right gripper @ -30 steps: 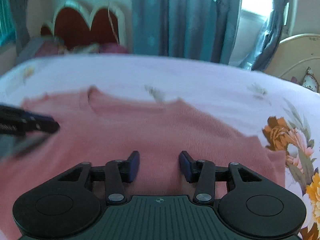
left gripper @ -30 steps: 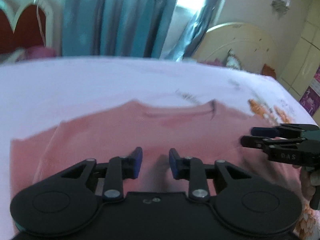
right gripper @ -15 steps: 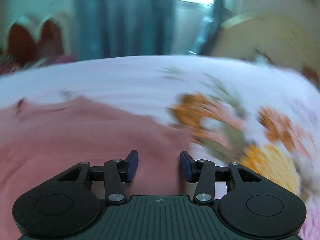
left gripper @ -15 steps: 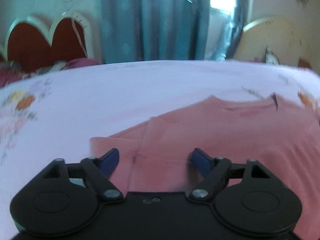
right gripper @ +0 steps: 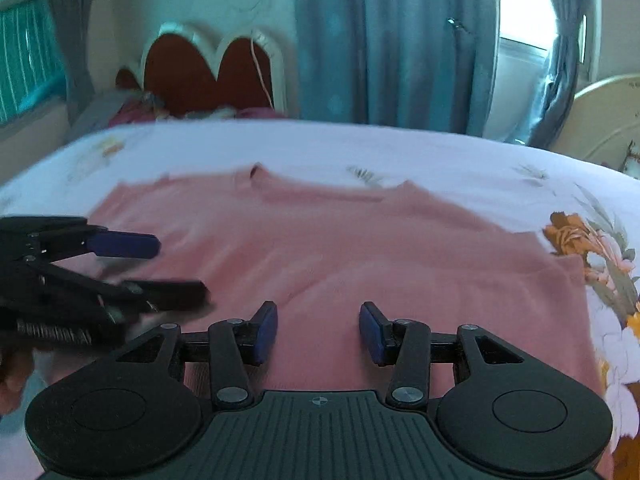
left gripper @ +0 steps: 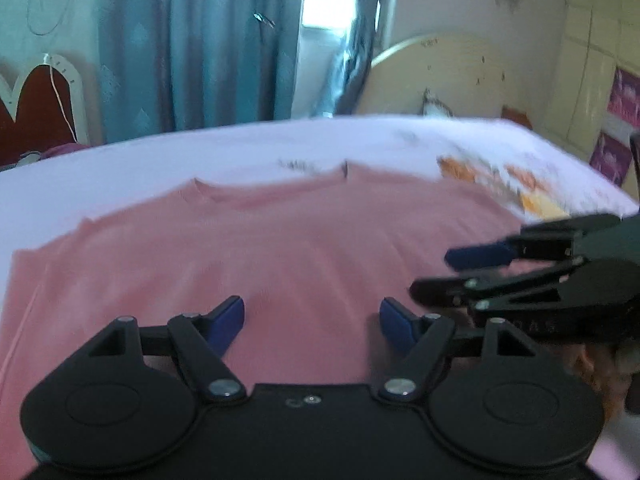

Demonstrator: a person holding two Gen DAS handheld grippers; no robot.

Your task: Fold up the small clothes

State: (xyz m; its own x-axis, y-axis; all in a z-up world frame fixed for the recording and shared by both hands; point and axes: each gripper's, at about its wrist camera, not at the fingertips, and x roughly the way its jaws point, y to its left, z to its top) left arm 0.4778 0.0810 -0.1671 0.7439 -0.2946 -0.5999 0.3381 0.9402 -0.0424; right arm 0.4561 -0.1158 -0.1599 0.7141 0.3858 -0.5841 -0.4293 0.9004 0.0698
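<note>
A pink knit shirt [left gripper: 300, 240] lies flat, neckline at the far side, on a bed with a white flowered sheet [left gripper: 200, 152]. My left gripper [left gripper: 311, 312] hovers over the shirt's near middle, jaws wide open with only cloth showing beyond them. My right gripper [left gripper: 434, 274] comes in from the right, close beside it. In the right wrist view, the right gripper [right gripper: 318, 316] is open over the shirt [right gripper: 360, 248] near its lower hem, nothing between its pads. The left gripper [right gripper: 176, 268] shows at the left, open.
A red scalloped headboard [right gripper: 208, 76] and blue curtains [right gripper: 380, 40] stand behind the bed. A cream rounded headboard [left gripper: 460, 72] is at the back right. The sheet [right gripper: 320, 144] extends past the shirt on all sides, with orange flower prints [right gripper: 572, 232] to the right.
The left jaws have spread from a narrow gap to wide. Both views swung outward toward the shirt's sides half a second ago and are back over its middle, grippers side by side.
</note>
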